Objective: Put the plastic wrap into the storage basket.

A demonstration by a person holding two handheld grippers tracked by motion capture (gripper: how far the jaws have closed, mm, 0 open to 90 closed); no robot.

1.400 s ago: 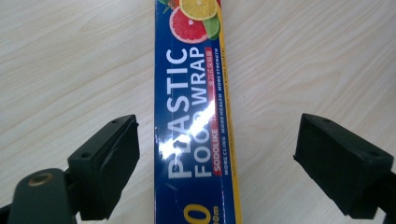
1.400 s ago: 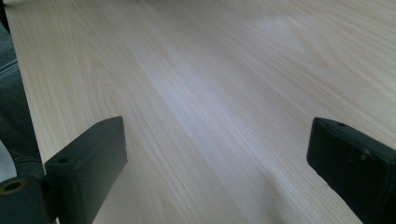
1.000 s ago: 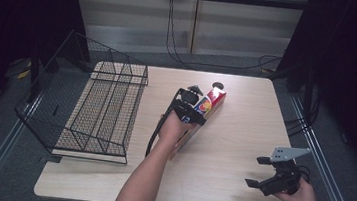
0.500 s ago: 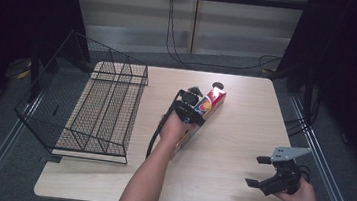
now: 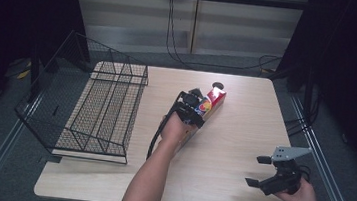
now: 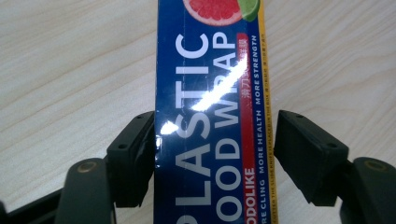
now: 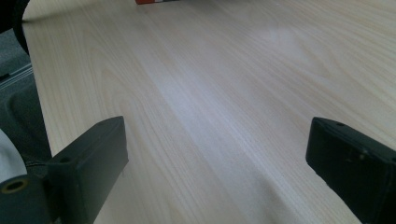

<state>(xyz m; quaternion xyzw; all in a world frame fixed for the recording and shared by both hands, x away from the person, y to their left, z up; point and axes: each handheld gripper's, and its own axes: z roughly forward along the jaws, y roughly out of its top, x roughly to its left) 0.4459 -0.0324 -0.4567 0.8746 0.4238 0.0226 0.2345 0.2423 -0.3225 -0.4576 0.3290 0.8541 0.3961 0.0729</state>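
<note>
Table (image 5: pixel 245 112) mid-span: left gripper (image 6: pixel 215 154) closing astride plastic wrap box (image 6: pixel 210 93), seemingly ungripped; right gripper (image 7: pixel 215 154) agape.

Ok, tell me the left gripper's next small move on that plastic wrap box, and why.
Probably finish closing. The left gripper straddles the plastic wrap box and its jaws have just been closing, yet while one pad touches the box's edge, a thin gap remains at the other. Lifting now would likely slip.

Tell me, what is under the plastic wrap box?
The plastic wrap box lies flat on the wooden table. What its underside covers cannot be seen.
</note>
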